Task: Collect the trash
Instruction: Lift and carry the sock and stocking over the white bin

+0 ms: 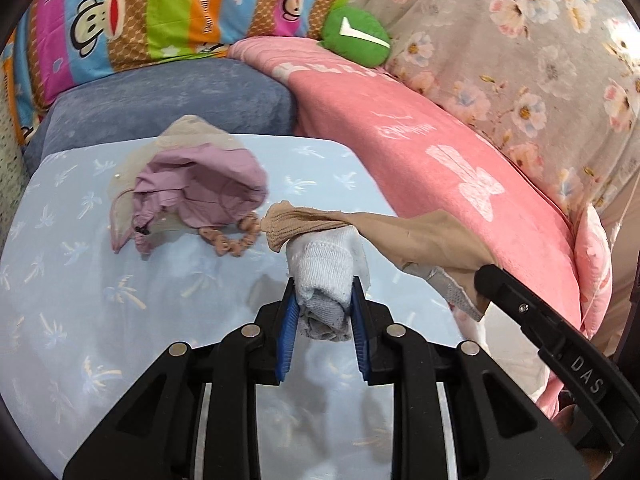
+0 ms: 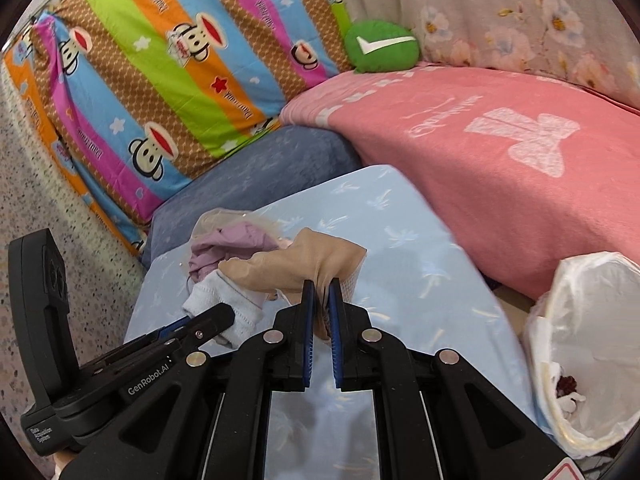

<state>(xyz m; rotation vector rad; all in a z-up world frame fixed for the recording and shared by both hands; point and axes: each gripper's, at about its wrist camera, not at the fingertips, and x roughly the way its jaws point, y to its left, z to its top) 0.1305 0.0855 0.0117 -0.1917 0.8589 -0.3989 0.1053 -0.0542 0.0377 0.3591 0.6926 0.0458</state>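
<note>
- Purple cloth lies on the blue table.
- Left tongs clamp a white sock.
- Right tongs pinch a tan stocking above the table.
- Lined bin stands rightmost.

Left hand-held gripper and right hand-held gripper both clamped.

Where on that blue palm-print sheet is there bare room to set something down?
Bare sheet lies nearer the camera than the purple garment and scrunchie. Another strip runs beside the pink blanket. The far corner is crowded.
</note>
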